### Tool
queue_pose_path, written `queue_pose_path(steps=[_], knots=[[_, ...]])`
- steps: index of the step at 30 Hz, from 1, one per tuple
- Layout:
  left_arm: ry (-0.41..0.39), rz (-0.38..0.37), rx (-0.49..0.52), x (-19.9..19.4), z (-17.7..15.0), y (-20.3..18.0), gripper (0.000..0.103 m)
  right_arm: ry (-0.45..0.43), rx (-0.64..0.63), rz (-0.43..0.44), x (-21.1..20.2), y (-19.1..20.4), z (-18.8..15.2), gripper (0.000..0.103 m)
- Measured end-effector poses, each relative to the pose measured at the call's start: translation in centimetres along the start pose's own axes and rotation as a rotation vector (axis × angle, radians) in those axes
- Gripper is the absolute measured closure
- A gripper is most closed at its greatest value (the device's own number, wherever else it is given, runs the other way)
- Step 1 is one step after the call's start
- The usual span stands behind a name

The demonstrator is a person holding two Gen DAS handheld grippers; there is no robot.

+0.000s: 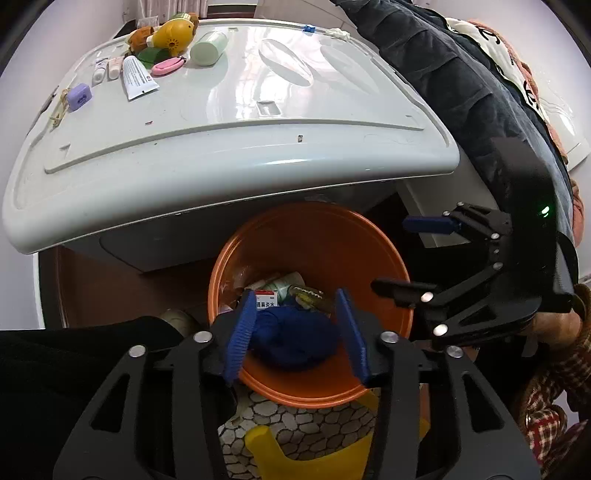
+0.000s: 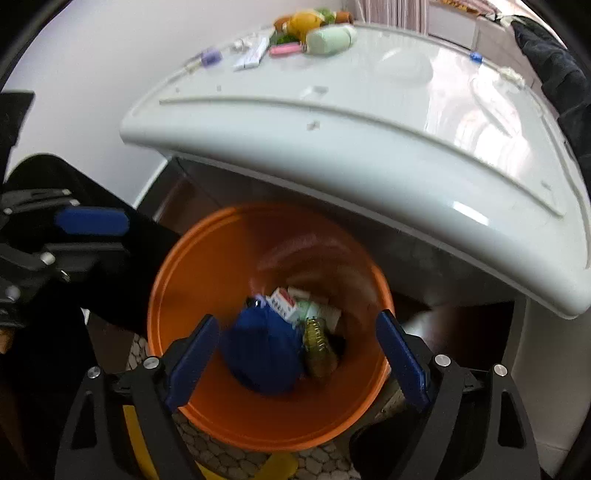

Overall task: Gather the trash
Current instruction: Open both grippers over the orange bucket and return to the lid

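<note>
An orange bin stands on the floor below the white appliance lid; it also shows in the right wrist view. Inside lie a crumpled dark blue cloth, a small red and white box and a clear bottle. My left gripper hangs open over the bin's near rim, empty. My right gripper is open over the bin, empty; it also shows in the left wrist view at the right.
The white appliance lid overhangs the bin's far side. On its far left lie tubes, a green bottle, a yellow toy and a purple case. Dark clothing hangs right. A yellow stool stands on pebbled flooring.
</note>
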State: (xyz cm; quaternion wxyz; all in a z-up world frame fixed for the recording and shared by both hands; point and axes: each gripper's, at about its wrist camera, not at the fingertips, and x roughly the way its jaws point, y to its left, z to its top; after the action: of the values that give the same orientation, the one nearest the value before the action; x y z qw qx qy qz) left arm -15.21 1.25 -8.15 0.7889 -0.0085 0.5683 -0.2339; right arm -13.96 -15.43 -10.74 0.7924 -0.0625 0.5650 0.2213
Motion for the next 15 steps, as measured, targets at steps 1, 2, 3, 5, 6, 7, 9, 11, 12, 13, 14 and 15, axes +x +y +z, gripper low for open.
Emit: queue_pose_path(steps=[1,2,3,5,6,7,9,11,12,13,14,15], knots=[[-0.001,0.002,0.000,0.0,0.1,0.0,0.053,-0.008,0.008,-0.002,-0.1,-0.1,0.1,0.018],[-0.003,0.003,0.001,0.1,0.0,0.1,0.052,-0.016,0.013,-0.008,-0.1,-0.4,0.8,0.018],[-0.010,0.004,0.003,0.0,0.1,0.1,0.052,-0.038,0.018,-0.018,-0.4,-0.6,1.2,0.018],[-0.035,0.013,0.005,-0.4,0.5,0.3,0.049,-0.108,0.018,-0.033,-1.9,-0.9,2.5,0.018],[-0.056,0.017,0.003,-0.8,0.9,0.5,0.046,-0.145,0.016,-0.036,-2.9,-1.1,3.4,0.018],[-0.082,0.020,0.001,-1.3,1.4,0.8,0.044,-0.176,0.012,-0.036,-3.9,-1.2,4.0,0.017],[-0.144,0.030,-0.003,-2.4,3.3,1.4,0.040,-0.265,0.008,-0.029,-6.2,-1.5,6.7,0.010],[-0.216,0.050,-0.014,-3.7,5.3,2.1,0.039,-0.334,0.019,-0.017,-8.0,-1.9,9.1,0.006],[-0.254,0.060,-0.023,-4.3,6.5,2.6,0.038,-0.371,0.029,-0.006,-9.0,-2.3,11.0,0.006],[-0.292,0.073,-0.034,-4.9,8.0,3.2,0.038,-0.394,0.036,-0.001,-9.5,-2.6,12.6,0.006],[-0.314,0.086,-0.044,-5.1,9.0,3.7,0.038,-0.404,0.041,-0.002,-9.7,-2.9,13.9,0.006],[-0.334,0.105,-0.057,-5.4,10.2,4.3,0.037,-0.424,0.047,-0.015,-9.9,-3.2,15.7,0.006]])
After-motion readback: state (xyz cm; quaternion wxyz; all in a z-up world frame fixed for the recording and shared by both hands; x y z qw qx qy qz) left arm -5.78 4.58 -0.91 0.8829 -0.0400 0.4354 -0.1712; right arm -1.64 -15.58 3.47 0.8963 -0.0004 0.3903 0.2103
